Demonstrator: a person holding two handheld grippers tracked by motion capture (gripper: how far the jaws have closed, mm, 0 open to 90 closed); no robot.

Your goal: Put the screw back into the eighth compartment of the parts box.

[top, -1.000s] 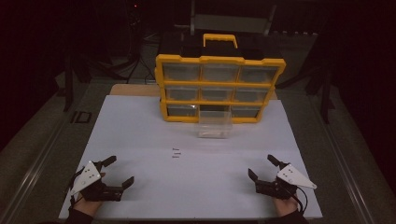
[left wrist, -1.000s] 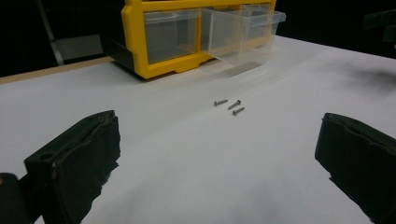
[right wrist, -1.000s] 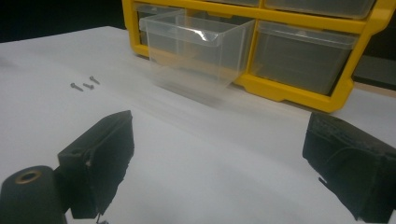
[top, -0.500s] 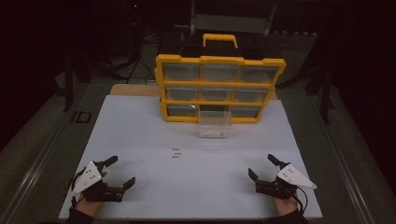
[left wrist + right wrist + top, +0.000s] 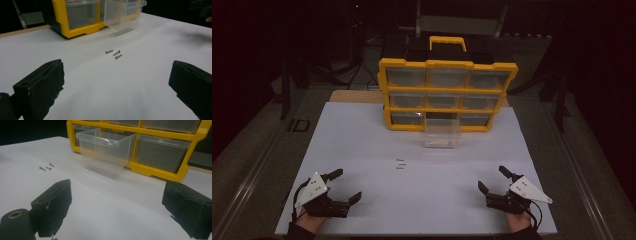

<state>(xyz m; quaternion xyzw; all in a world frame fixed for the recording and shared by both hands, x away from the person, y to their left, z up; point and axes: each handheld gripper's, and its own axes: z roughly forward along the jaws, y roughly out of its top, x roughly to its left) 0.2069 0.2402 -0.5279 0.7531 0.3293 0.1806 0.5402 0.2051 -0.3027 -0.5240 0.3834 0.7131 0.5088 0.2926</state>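
Observation:
A yellow drawer cabinet (image 5: 447,92) with clear drawers stands at the back of the white table (image 5: 362,145). Its bottom-middle clear drawer (image 5: 442,134) is pulled out onto the table. Three small screws (image 5: 400,164) lie loose on the sheet in front of it, also seen as screws (image 5: 113,53) and screws (image 5: 46,167). My left gripper (image 5: 346,186) rests open at the near left, nothing between its jaws. My right gripper (image 5: 493,180) rests open at the near right, likewise holding nothing. The drawer (image 5: 106,148) looks empty from the right gripper view.
A wooden board (image 5: 357,96) lies under the cabinet's back edge. A small black item (image 5: 298,125) sits just off the sheet's left side. Dark stands and cables fill the background. The white sheet stretches bare between the grippers and the screws.

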